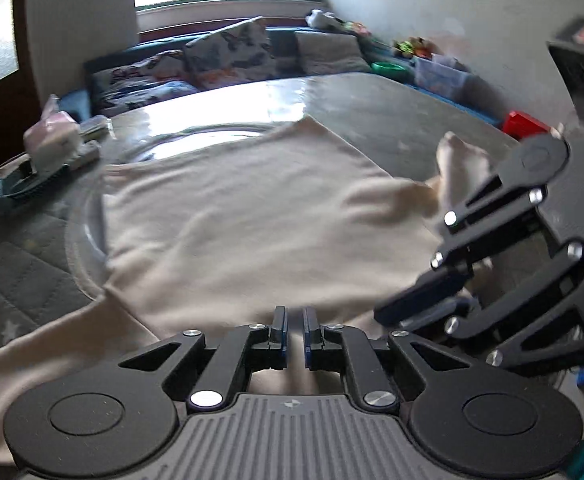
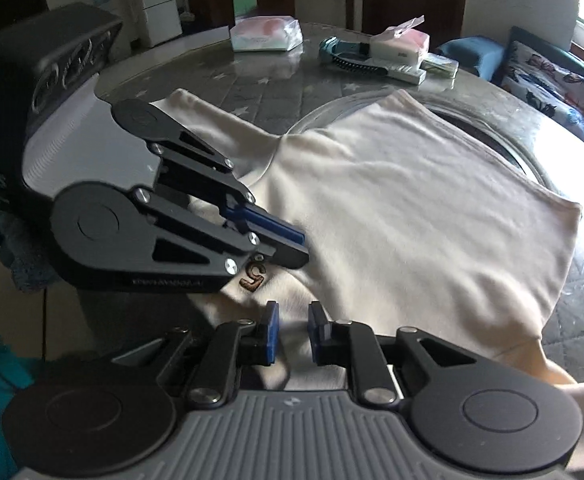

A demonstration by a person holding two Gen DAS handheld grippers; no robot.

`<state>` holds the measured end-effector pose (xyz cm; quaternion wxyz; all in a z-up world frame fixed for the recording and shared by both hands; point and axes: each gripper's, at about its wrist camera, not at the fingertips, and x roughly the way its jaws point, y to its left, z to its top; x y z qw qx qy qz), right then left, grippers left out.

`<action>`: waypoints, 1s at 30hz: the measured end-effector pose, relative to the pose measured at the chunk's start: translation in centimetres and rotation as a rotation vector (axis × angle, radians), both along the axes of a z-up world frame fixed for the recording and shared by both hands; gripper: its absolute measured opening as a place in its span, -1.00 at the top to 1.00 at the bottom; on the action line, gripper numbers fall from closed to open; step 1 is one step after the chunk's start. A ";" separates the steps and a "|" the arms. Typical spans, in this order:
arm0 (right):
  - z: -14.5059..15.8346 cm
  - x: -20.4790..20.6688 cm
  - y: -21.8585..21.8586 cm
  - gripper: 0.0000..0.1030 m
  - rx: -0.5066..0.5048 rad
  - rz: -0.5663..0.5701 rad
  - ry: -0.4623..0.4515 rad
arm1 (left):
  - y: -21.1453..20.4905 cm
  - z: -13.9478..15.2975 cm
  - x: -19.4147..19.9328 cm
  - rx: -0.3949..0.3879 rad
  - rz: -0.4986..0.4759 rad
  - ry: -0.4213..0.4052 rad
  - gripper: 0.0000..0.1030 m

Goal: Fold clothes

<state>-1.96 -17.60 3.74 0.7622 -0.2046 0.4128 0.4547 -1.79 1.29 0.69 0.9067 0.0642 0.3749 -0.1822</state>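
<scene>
A cream shirt [image 1: 252,216] lies spread on the round glass-topped table [image 1: 371,108], partly folded, with one sleeve raised at the right [image 1: 455,160]. It also fills the right wrist view [image 2: 411,220], where a small brown embroidered logo [image 2: 254,274] shows. My left gripper [image 1: 295,332] is at the near hem, its jaws close together with cream cloth between them. It shows from the side in the right wrist view [image 2: 288,244]. My right gripper [image 2: 293,332] has its jaws narrowly apart with cloth between them. It shows in the left wrist view [image 1: 423,300].
A teal brush [image 2: 351,56] and white tissue packs [image 2: 399,42] [image 2: 266,34] sit on the table's far side. A sofa with patterned cushions [image 1: 228,52] and toy bins [image 1: 439,72] lie beyond the table. A quilted mat [image 1: 24,264] covers the table under the glass.
</scene>
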 end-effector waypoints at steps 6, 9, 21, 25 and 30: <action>1.8 1.2 -1.3 0.57 0.001 -0.044 -0.025 | -0.1 -0.3 -0.7 -0.014 -0.028 -0.003 0.84; 2.3 3.2 -1.9 0.54 -0.006 -0.114 -0.041 | 0.0 -0.1 -0.6 -0.006 -0.035 -0.008 0.85; 0.4 13.8 -3.8 0.47 -0.036 -0.405 -0.055 | 0.4 0.0 -0.3 -0.016 -0.063 0.008 0.85; -0.5 17.1 -4.4 0.46 -0.031 -0.486 -0.047 | 0.6 0.0 -0.1 -0.021 -0.073 0.014 0.85; -1.3 20.1 -5.0 0.46 -0.022 -0.545 -0.048 | 0.7 0.0 0.1 -0.026 -0.082 0.018 0.85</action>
